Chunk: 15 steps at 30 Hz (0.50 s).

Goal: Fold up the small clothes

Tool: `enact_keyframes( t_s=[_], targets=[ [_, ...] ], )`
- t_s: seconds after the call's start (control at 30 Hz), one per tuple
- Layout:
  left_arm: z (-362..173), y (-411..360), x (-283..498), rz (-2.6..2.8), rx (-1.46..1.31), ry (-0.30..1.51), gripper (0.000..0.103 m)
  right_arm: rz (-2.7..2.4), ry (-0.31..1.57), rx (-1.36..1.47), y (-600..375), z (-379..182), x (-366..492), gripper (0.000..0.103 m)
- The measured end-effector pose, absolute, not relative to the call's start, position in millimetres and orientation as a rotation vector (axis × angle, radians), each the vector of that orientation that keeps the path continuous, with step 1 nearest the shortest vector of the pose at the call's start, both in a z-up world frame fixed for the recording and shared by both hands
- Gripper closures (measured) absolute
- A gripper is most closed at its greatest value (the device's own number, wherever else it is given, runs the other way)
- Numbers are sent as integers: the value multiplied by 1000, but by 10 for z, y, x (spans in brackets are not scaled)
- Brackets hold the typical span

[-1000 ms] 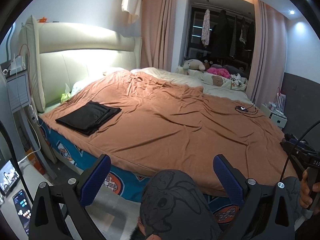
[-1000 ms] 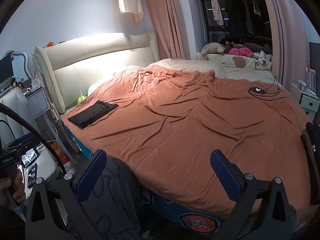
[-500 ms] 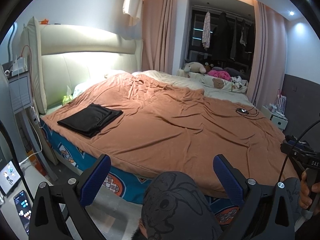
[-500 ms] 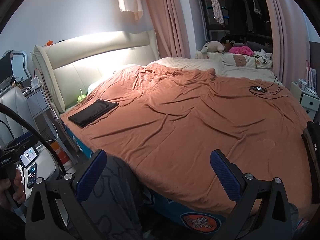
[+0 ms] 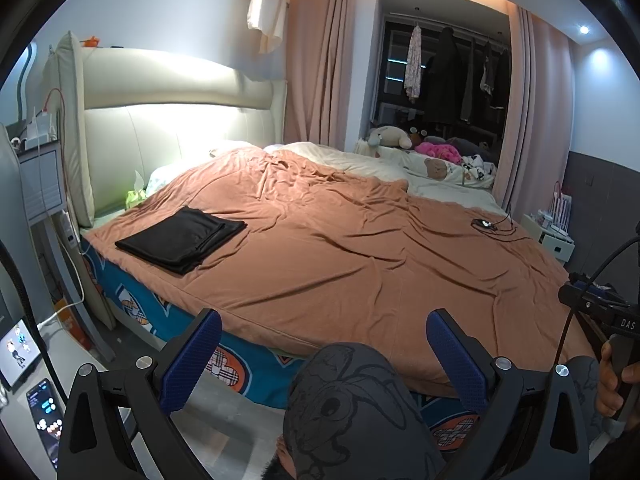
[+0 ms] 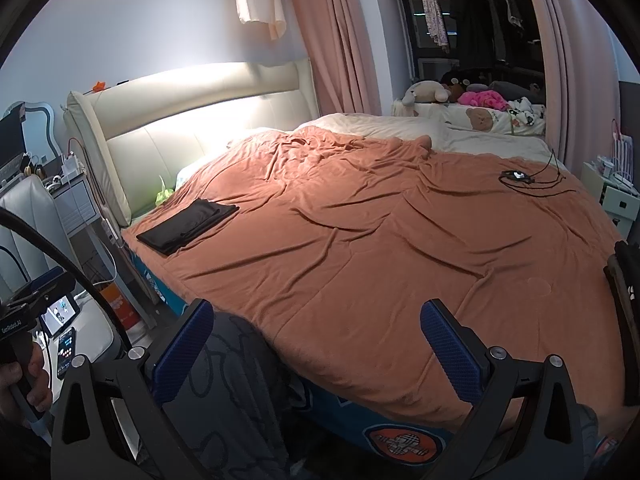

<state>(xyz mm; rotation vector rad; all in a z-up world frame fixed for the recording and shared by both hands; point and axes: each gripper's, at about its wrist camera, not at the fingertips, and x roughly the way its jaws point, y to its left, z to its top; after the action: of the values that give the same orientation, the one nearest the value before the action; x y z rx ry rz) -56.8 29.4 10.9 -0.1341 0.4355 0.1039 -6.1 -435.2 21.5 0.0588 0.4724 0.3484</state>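
I look across a wide bed (image 5: 360,272) covered by a rumpled rust-orange blanket (image 6: 380,240), with a cream padded headboard (image 5: 168,120) at its far left. Pink curtains (image 5: 320,60) hang beyond it, and stuffed toys (image 5: 394,138) sit along the far edge. A black folded garment (image 5: 182,239) lies flat on the blanket near the bed's left corner, close to the headboard. My left gripper (image 5: 324,360) is released, blue pads spread wide, holding nothing, above a knee in grey printed fabric (image 5: 352,408). My right gripper (image 6: 320,352) is likewise spread and empty at the bed's near edge. A small black device with cables (image 6: 520,178) rests on the blanket's far right.
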Motion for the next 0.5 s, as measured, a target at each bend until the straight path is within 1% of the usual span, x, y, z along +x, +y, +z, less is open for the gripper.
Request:
enact_keyframes(
  t_s=[0.5],
  targets=[
    [110, 296, -578, 104, -134, 433, 0, 345, 476, 71, -4381, 221, -36, 0]
  ],
)
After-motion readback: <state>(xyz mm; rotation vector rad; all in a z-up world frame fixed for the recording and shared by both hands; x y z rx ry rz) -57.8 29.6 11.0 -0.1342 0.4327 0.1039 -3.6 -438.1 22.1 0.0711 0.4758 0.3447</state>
